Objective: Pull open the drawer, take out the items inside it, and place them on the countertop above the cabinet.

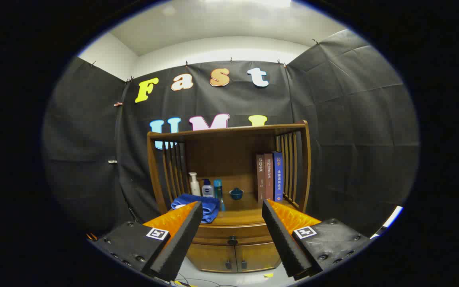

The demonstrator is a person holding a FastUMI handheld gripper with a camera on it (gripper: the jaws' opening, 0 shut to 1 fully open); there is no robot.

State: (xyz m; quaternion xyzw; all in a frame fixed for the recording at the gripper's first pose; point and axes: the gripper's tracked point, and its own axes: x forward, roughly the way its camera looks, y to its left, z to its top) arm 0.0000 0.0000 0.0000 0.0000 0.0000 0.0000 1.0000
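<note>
Booth: black cloth walls, wooden cabinet (229,191) ahead | Drawer (231,235) shut, under the countertop (239,217), well beyond the fingers | Gripper (232,209) spread wide, holding nothing | Handling: drawer likely stiff, rigid wood; pinch the small dark knob (232,240), pull straight back.

The gripper (232,209) hangs level, its fingers spread wide, gripping nothing.

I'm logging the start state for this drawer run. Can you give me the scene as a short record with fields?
gripper: jaws open, holding nothing, well short of the cabinet
drawer: closed, dark knob at its middle
countertop: blue towel, three bottles, small blue pot, three upright books
lower doors: closed
</note>
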